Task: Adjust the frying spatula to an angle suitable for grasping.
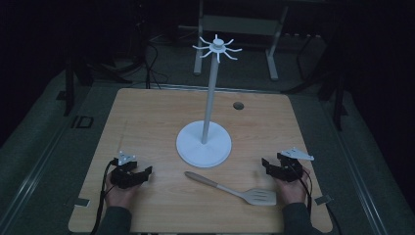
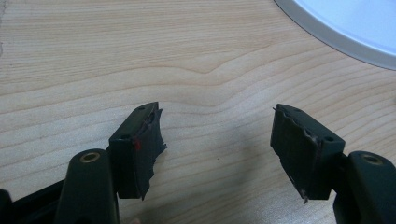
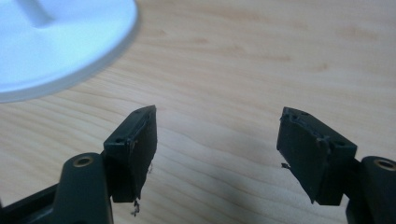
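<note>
Wooden-handled slotted spatula [image 1: 235,189] lies flat on grained table [image 1: 147,117].

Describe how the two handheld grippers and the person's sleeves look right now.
Both are black two-jaw tools. The left gripper and right gripper each carry a grey three-cornered plate and trail a black cable. Their pads look worn and ragged, one with a small red mark. The sleeves are dark grey-green.

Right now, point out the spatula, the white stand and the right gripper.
spatula [image 1: 230,189]: high view, middle of its handle.
white stand [image 1: 203,144]: high view, on its round base.
right gripper [image 1: 267,165]: high view, midway between its open fingers.
</note>
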